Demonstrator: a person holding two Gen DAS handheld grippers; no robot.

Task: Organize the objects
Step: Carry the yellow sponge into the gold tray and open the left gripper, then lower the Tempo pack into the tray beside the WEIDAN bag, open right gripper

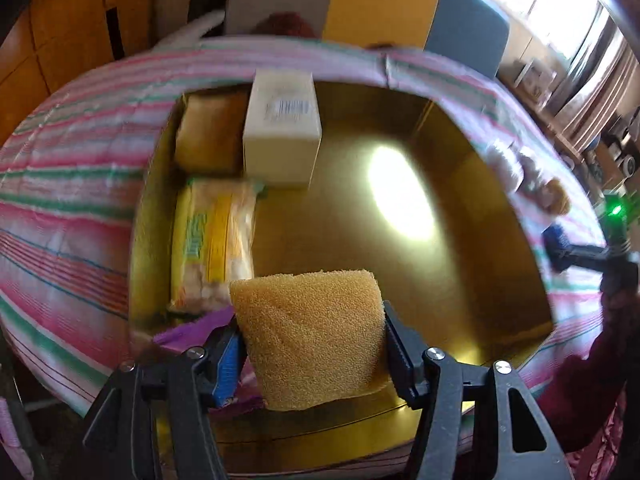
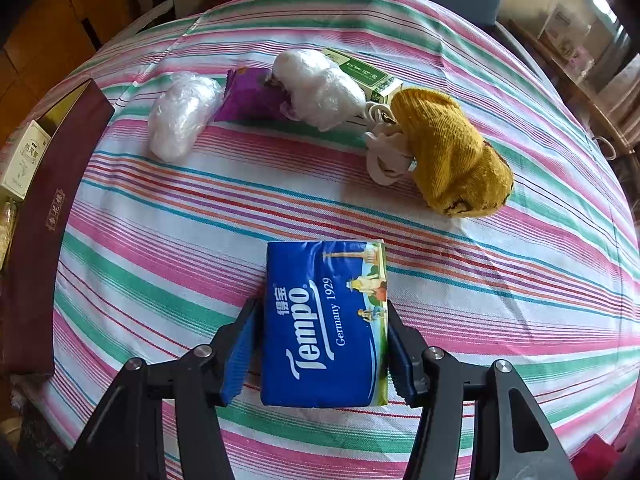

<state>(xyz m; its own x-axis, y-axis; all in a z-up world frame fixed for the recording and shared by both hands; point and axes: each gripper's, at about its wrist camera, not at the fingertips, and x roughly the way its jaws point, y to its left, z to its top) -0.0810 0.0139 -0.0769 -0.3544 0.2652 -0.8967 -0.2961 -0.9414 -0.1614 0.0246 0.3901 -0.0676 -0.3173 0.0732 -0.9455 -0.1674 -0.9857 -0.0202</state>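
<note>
My left gripper [image 1: 312, 322] is shut on a yellow sponge [image 1: 312, 332], held above the near edge of a gold-lined box [image 1: 480, 200]. Along the box's left side lie a white carton [image 1: 282, 128], a brown packet [image 1: 208, 136], a yellow packet [image 1: 212, 240] and a purple wrapper [image 1: 192, 330]. In the right wrist view my right gripper [image 2: 322, 308] points down at the striped cloth, its pads against the sides of a blue Tempo tissue pack [image 2: 324, 320]. The box's maroon wall [image 2: 44, 216] shows at the left edge there.
Further back on the striped cloth lie two white plastic bundles [image 2: 180, 120] [image 2: 320, 88], a purple wrapper [image 2: 248, 96], a green-and-white carton [image 2: 360, 72], a coiled white cord [image 2: 384, 152] and a mustard knitted sock [image 2: 452, 160]. Chairs and shelves stand beyond the table.
</note>
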